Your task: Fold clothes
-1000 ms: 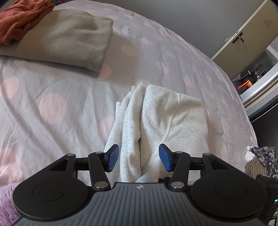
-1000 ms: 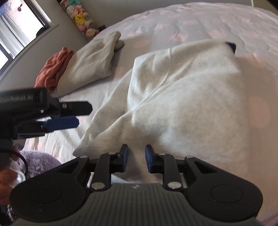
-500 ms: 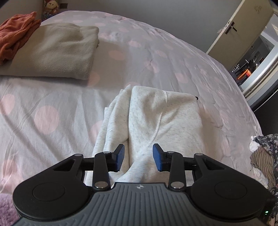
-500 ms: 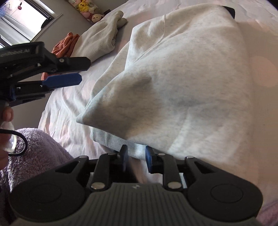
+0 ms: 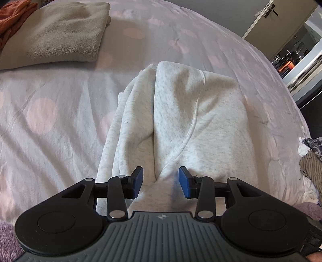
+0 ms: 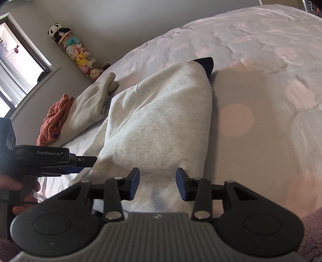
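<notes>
A light grey sweatshirt point(image 5: 191, 112) lies folded lengthwise on the pink-dotted bed cover point(image 5: 40, 114), with loose layers bunched along its left side. My left gripper point(image 5: 161, 181) is open at the garment's near edge, and a raised fold sits between its blue pads. My right gripper point(image 6: 157, 184) is open too, astride the near end of the same sweatshirt point(image 6: 161, 125). In the right wrist view the left gripper point(image 6: 88, 164) reaches in from the left against the cloth's side, held by a hand point(image 6: 12, 185). A dark blue piece point(image 6: 205, 62) peeks out at the sweatshirt's far end.
A folded beige fleece point(image 5: 54, 34) and an orange garment point(image 5: 14, 12) lie at the bed's far left. A heap of clothes point(image 5: 310, 157) sits off the right edge. A door point(image 5: 277, 24) stands beyond. Plush toys point(image 6: 76, 52) line the wall by a window point(image 6: 16, 70).
My right gripper's jaws have widened from nearly shut and it has come up over the sweatshirt's end. The left gripper narrowed from a second ago and moved closer over the near fold.
</notes>
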The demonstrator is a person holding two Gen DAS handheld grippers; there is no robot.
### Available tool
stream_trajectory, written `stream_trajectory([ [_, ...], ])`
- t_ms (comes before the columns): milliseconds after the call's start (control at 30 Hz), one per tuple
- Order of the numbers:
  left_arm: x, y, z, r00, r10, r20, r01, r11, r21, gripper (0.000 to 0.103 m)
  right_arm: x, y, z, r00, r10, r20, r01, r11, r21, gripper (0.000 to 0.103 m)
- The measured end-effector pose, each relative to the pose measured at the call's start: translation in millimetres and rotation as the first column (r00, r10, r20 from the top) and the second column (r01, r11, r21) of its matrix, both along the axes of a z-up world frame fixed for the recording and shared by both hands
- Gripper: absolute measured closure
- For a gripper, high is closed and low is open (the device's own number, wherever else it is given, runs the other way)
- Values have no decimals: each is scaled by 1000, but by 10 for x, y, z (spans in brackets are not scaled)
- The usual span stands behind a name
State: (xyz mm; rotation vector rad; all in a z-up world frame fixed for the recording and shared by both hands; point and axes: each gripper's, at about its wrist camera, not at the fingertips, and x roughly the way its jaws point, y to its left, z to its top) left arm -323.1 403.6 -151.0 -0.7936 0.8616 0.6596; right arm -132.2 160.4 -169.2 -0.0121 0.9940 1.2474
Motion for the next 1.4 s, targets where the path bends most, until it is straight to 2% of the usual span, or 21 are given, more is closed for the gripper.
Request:
stream_trajectory([
  [67, -90, 26, 21, 1000, -1, 27, 2, 1000, -25, 61, -70, -65, 44, 998, 19, 55, -20, 1000, 10, 56],
  [100, -121, 39, 22, 999, -2, 36, 3, 999, -38, 61, -105, -98, 66, 996, 29, 82, -30, 999, 14, 50],
  [133, -153, 52, 22, 999, -2, 44, 4, 999, -51, 61, -131, -134, 69, 992, 21, 122, -22, 1000, 3, 48],
  [233, -248, 91, 24, 998, -2, 70, 8, 996, -90, 58, -207, -243, 76, 971, 0, 240, 8, 999, -32, 48],
  [300, -306, 112, 25, 996, -4, 85, 14, 993, -113, 55, -214, -259, 11, 964, -2, 267, 27, 995, -92, 48],
  [400, -226, 20, 25, 997, -56, 47, 59, 996, -70, 54, -225, -289, -58, 966, 10, 260, 23, 992, -123, 48],
  [500, -158, -24, -12, 997, -76, 10, 77, 996, -43, 55, -320, -274, -92, 953, 61, 297, -15, 988, -156, 40],
  [533, -143, -29, -31, 997, -78, 1, 78, 996, -39, 61, -366, -253, -113, 945, 86, 315, -32, 984, -173, 39],
  [567, -128, -35, -51, 997, -80, -9, 80, 996, -35, 73, -413, -226, -134, 936, 110, 334, -49, 981, -186, 39],
  [667, -133, -77, -34, 996, -88, 6, 88, 996, -1, 89, -511, -160, -172, 915, 153, 374, -79, 975, -207, 39],
  [700, -158, -111, 4, 997, -79, 21, 78, 997, 27, 91, -538, -140, -182, 909, 164, 384, -86, 974, -211, 39],
  [800, -235, -211, 117, 996, -52, 66, 45, 993, 106, 94, -492, -132, -196, 929, 136, 343, -76, 980, -183, 39],
  [867, -271, -231, 135, 998, -17, 57, 10, 993, 120, 95, -461, -89, -224, 939, 117, 324, -56, 980, -192, 39],
  [967, -325, -261, 162, 998, 35, 45, -41, 989, 140, 96, -471, -39, -248, 936, 119, 331, -49, 976, -213, 40],
  [1000, -339, -271, 168, 998, 50, 38, -55, 988, 146, 96, -481, -38, -253, 934, 115, 339, -43, 976, -213, 43],
  [1033, -323, -277, 153, 999, 46, 13, -47, 988, 146, 96, -492, -38, -258, 931, 111, 349, -38, 977, -212, 62],
  [1100, -291, -290, 122, 999, 38, -39, -32, 989, 144, 96, -501, -41, -284, 931, 140, 336, -66, 972, -224, 83],
  [1133, -274, -296, 105, 997, 34, -65, -24, 989, 143, 97, -532, -38, -288, 923, 151, 354, -68, 969, -237, 87],
  [1200, -225, -288, 46, 992, 21, -123, -4, 991, 131, 97, -585, -32, -297, 907, 167, 387, -65, 963, -263, 91],
  [1267, -148, -272, -31, 982, -6, -191, 26, 994, 106, 97, -585, -22, -320, 905, 174, 387, -62, 957, -285, 92],
  [1400, 67, -218, -176, 945, -78, -318, 95, 995, 36, 97, -552, 27, -368, 909, 188, 372, -61, 943, -328, 92],
])
